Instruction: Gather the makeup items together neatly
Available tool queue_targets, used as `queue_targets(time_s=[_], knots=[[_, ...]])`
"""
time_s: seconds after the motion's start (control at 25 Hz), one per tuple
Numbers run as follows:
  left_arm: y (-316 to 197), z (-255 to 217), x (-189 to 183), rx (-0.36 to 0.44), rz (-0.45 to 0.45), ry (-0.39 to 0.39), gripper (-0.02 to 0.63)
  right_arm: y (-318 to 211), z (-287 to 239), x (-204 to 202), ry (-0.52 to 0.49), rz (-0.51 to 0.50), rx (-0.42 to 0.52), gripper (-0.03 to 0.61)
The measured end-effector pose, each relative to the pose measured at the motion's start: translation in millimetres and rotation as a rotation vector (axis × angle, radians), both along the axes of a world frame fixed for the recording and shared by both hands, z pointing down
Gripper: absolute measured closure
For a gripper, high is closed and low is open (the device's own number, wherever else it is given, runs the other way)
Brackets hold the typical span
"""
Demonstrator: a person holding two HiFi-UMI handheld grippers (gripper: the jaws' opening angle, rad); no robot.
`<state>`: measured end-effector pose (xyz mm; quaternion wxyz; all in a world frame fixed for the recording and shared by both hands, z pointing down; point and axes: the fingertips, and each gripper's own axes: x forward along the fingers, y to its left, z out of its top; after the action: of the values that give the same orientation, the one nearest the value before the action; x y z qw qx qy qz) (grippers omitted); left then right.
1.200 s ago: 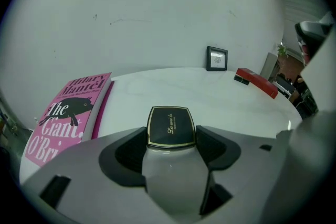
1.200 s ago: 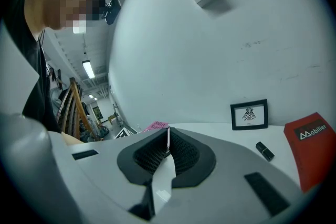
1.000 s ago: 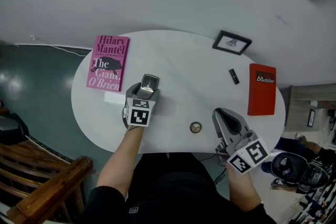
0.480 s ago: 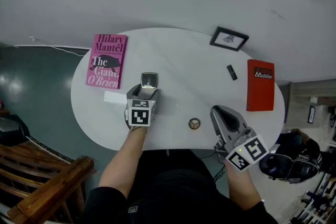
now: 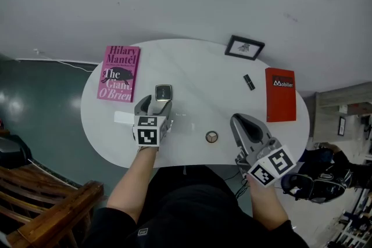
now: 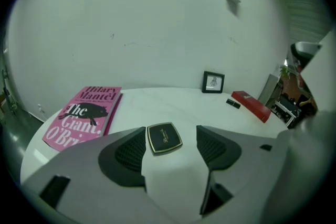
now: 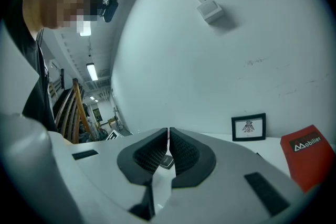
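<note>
- The left gripper [image 5: 155, 106] sits low on the table [image 5: 192, 67] with its jaws spread wide, and the compact [image 5: 163, 92] lies flat just ahead, lined up with the gap. Nothing's touching it yet. Looks like a lineup for a grab, or a nudge toward the other bits.
- The right gripper [image 5: 240, 120] is parked near the front edge with its jaws closed tight on nothing. My guess is it's just waiting its turn.
- The makeup is scattered: the compact is left of centre beside the pink book [image 5: 120, 73], a round tin [image 5: 211, 136] is near the front edge between the grippers, and the lipstick [image 5: 249, 82] is well off to the right beside the red book [image 5: 280, 94].
- The compact is a squarish black case with a gold rim and some gold lettering I can't read, lid shut. Flat and slick, so probably easier slid than pinched.
</note>
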<state>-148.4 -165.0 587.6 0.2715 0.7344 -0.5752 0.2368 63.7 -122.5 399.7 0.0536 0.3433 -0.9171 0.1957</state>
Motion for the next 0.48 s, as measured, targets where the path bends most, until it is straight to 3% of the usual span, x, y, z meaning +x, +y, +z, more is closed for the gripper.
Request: queue_targets(time_s=[0.48], knots=[[27,-130,8,0.279,0.124,0.064,0.408,17,-42,-13,-0.036,0.003,0.108,0.540]])
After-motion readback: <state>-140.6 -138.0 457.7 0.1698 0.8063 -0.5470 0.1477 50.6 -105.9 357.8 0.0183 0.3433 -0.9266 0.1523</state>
